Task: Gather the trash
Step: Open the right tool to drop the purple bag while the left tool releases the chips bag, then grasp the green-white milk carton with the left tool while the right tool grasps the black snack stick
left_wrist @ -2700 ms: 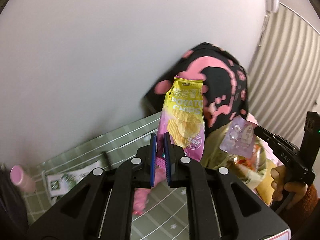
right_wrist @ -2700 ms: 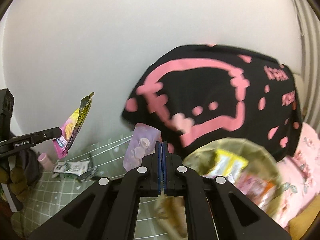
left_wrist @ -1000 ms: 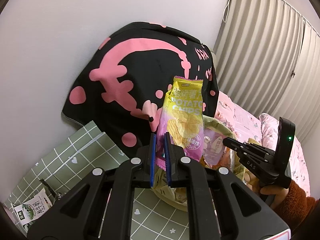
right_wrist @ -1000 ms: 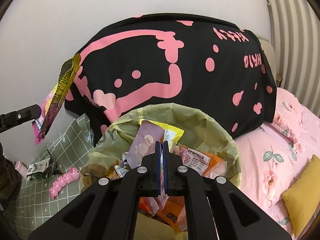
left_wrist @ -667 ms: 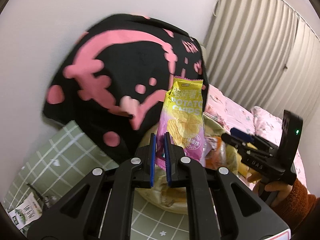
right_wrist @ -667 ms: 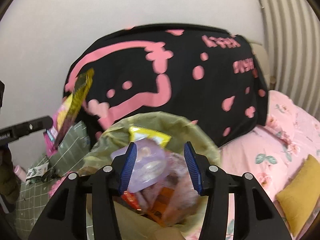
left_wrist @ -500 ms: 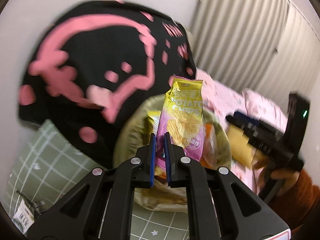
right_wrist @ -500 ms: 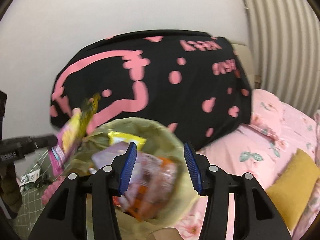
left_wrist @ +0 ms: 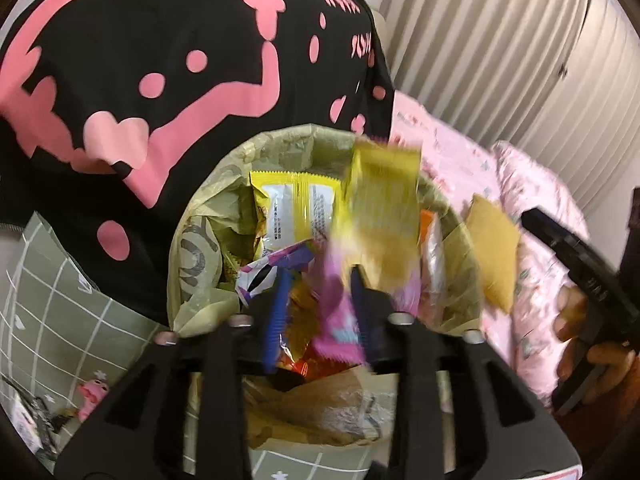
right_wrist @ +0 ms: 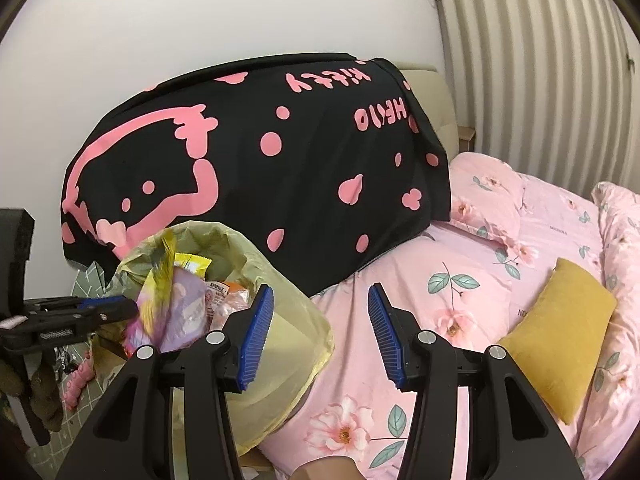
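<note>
My left gripper (left_wrist: 320, 316) is open above the trash bin (left_wrist: 192, 248), which has a yellow-green liner and holds several wrappers. The yellow and pink potato chips bag (left_wrist: 376, 232) is blurred and loose between the open jaws, over the bin. In the right wrist view the same bag (right_wrist: 154, 300) hangs at the bin's mouth (right_wrist: 240, 248) beside the left gripper (right_wrist: 100, 308). A purple wrapper (right_wrist: 186, 308) lies in the bin. My right gripper (right_wrist: 320, 336) is open and empty, to the right of the bin over the pink bed.
A black and pink Hello Kitty blanket (right_wrist: 280, 152) drapes behind the bin. A pink floral bed (right_wrist: 500, 248) with a mustard cushion (right_wrist: 556, 332) lies to the right. A green grid mat (left_wrist: 52, 312) holds a pink toy (left_wrist: 93, 392) and a wrapper (left_wrist: 24, 424) at left.
My left gripper swung over the bin and opened, letting go of the chips bag. My right gripper opened earlier, dropped the purple wrapper into the bin, and moved right.
</note>
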Action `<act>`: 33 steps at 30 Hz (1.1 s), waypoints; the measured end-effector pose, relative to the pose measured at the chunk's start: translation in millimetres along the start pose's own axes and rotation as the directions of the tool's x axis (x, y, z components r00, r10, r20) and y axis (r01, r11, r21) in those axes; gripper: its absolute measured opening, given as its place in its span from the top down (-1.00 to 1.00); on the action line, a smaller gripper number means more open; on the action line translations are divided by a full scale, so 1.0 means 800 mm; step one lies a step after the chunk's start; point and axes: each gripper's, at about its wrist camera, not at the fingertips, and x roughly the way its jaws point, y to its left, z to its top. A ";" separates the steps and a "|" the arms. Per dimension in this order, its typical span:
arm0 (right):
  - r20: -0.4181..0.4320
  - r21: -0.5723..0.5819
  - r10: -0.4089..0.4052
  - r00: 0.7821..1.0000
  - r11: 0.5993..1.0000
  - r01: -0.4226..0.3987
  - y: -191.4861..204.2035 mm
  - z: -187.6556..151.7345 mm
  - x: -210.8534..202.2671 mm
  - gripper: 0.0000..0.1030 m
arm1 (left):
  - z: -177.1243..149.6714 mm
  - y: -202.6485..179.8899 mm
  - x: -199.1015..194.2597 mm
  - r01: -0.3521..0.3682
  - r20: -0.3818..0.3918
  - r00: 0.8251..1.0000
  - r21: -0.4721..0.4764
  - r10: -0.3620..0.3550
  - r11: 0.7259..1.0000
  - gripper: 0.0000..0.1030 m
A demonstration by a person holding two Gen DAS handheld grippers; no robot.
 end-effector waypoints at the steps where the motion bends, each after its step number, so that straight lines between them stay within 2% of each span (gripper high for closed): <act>1: 0.001 -0.007 0.004 1.000 1.000 -0.004 0.004 0.001 0.000 0.10 | -0.001 0.002 -0.004 0.008 0.009 1.000 -0.006 -0.008 1.000 0.31; 7: 0.017 -0.058 0.057 0.998 0.997 -0.056 0.041 0.012 -0.001 0.10 | -0.012 0.021 -0.056 -0.013 0.112 0.994 -0.045 0.018 0.999 0.21; 10: 0.022 -0.104 0.101 0.995 0.990 -0.098 0.071 0.015 -0.003 0.10 | -0.030 0.042 -0.087 -0.053 0.177 0.982 -0.090 0.068 0.995 0.11; 13: 0.013 -0.139 0.149 0.989 0.980 -0.146 0.103 0.014 0.000 0.10 | -0.053 0.074 -0.109 -0.098 0.201 0.971 -0.148 0.127 0.984 0.09; 18: -0.010 -0.184 0.221 0.975 0.958 -0.219 0.154 0.010 0.005 0.10 | -0.097 0.143 -0.137 -0.184 0.173 0.957 -0.257 0.232 0.949 0.08; 21: -0.034 -0.217 0.272 0.962 0.937 -0.273 0.191 0.004 0.007 0.10 | -0.128 0.191 -0.157 -0.246 0.146 0.942 -0.307 0.301 0.919 0.08; 24: -0.059 -0.245 0.314 0.948 0.916 -0.319 0.223 -0.006 0.009 0.10 | -0.163 0.258 -0.178 -0.321 0.104 0.919 -0.358 0.379 0.877 0.08; 27: -0.092 -0.257 0.350 0.932 0.896 -0.362 0.251 -0.017 0.012 0.10 | -0.194 0.324 -0.188 -0.356 0.044 0.909 -0.435 0.414 0.827 0.08; 30: -0.137 -0.283 0.377 0.916 0.871 -0.401 0.279 -0.029 0.016 0.10 | -0.222 0.374 -0.192 -0.374 -0.015 0.906 -0.491 0.422 0.787 0.08; 33: -0.175 -0.315 0.390 0.904 0.848 -0.427 0.303 -0.042 0.021 0.08 | -0.243 0.397 -0.191 -0.407 -0.068 0.898 -0.505 0.435 0.761 0.08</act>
